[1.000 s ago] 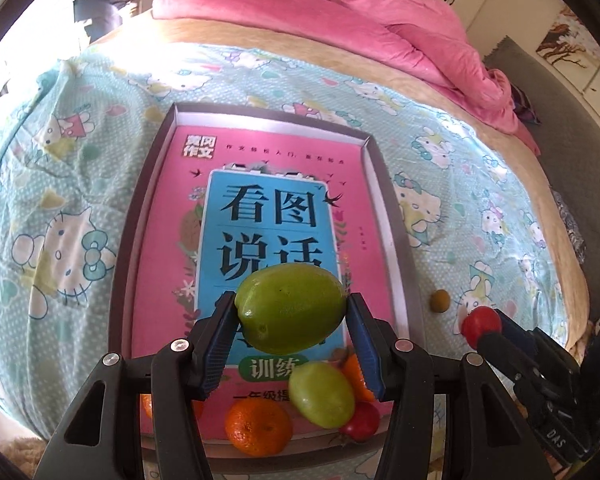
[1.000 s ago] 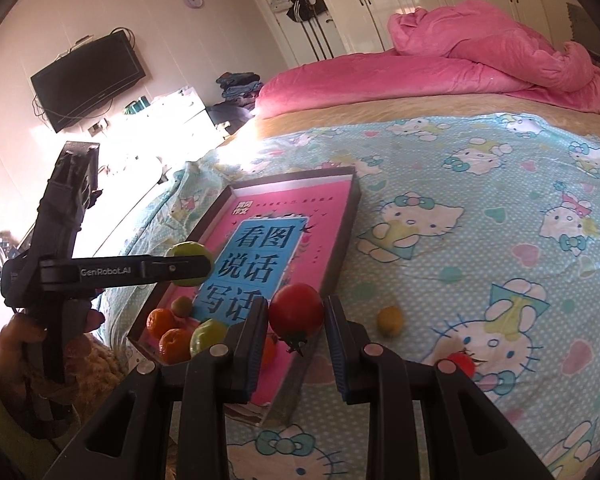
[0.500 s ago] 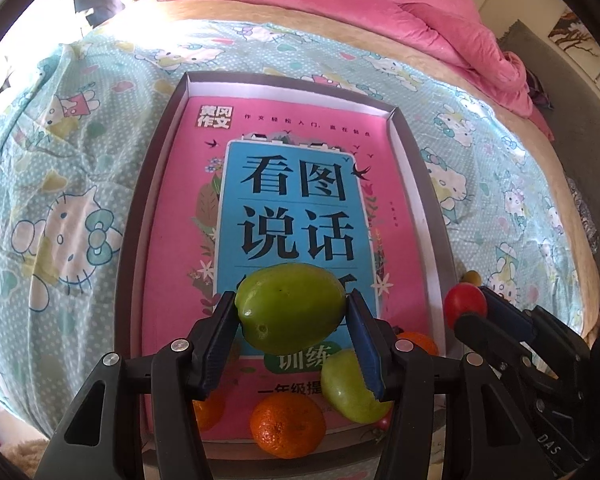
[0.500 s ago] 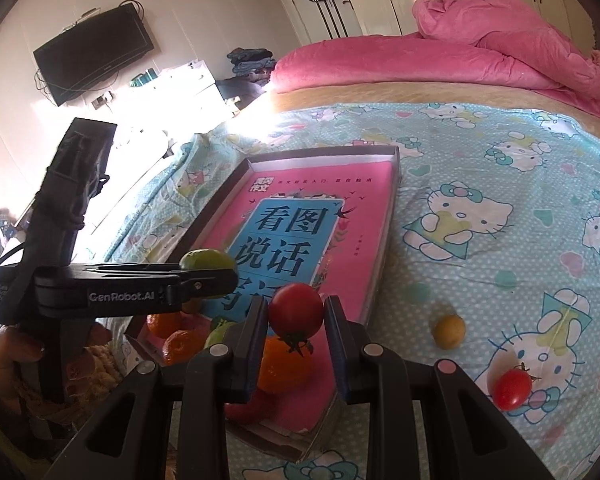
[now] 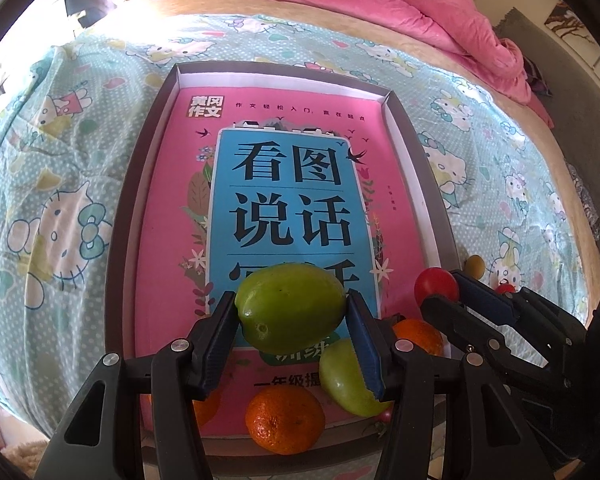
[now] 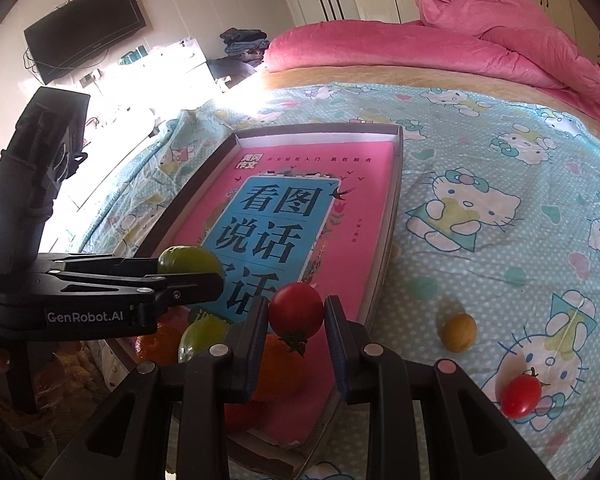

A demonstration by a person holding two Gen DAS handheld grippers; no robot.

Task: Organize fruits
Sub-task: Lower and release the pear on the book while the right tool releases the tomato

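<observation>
Green, smooth, oval fruit (image 5: 292, 307) pinched between the blue pads of the left gripper (image 5: 292, 320), above the near end of the shallow dark-rimmed tray (image 5: 118, 216) lined with a pink and blue book cover (image 5: 284, 184). Small round red tomato (image 6: 296, 310) clamped in the right gripper (image 6: 296, 320), over the tray's near right corner. Inside the near edge: round orange mandarin (image 5: 285, 419), second green fruit (image 5: 346, 380). Beyond the right rim, on the cat-print bedsheet (image 6: 500, 168): small yellow fruit (image 6: 459, 332), second red tomato (image 6: 522, 395)
</observation>
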